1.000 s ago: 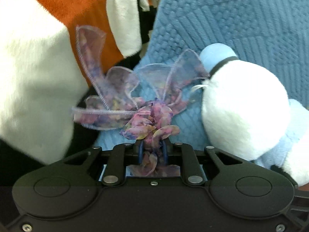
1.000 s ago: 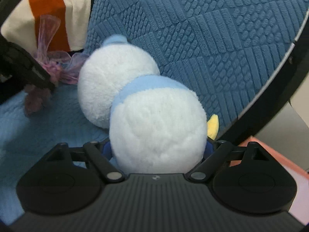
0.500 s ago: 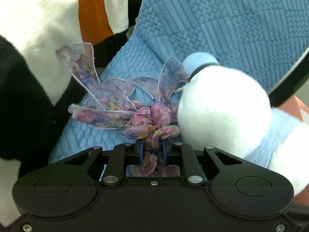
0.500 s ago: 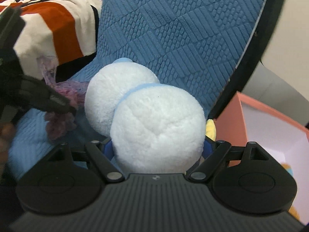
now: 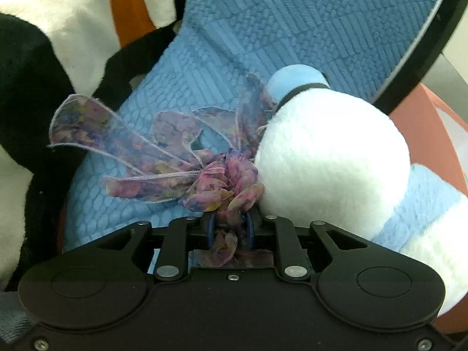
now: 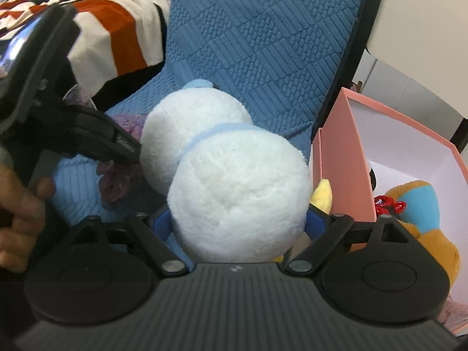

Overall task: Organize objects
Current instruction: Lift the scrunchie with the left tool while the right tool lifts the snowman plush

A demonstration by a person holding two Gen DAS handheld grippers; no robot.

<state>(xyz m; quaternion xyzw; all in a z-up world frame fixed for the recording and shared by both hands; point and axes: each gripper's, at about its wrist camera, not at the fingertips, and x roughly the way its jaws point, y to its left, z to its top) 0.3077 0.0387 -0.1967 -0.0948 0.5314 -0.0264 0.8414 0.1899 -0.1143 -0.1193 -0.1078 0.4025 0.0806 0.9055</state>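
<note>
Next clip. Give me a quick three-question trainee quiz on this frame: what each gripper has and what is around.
1. True or false: the left gripper is shut on the purple ribbon bow.
2. What does the right gripper grip: (a) striped blanket, (b) white and blue plush toy, (c) pink box?
3. Fill in: an orange and blue plush toy lies inside the ____ box.

Key: 1 true; 2 b; 3 pink.
</note>
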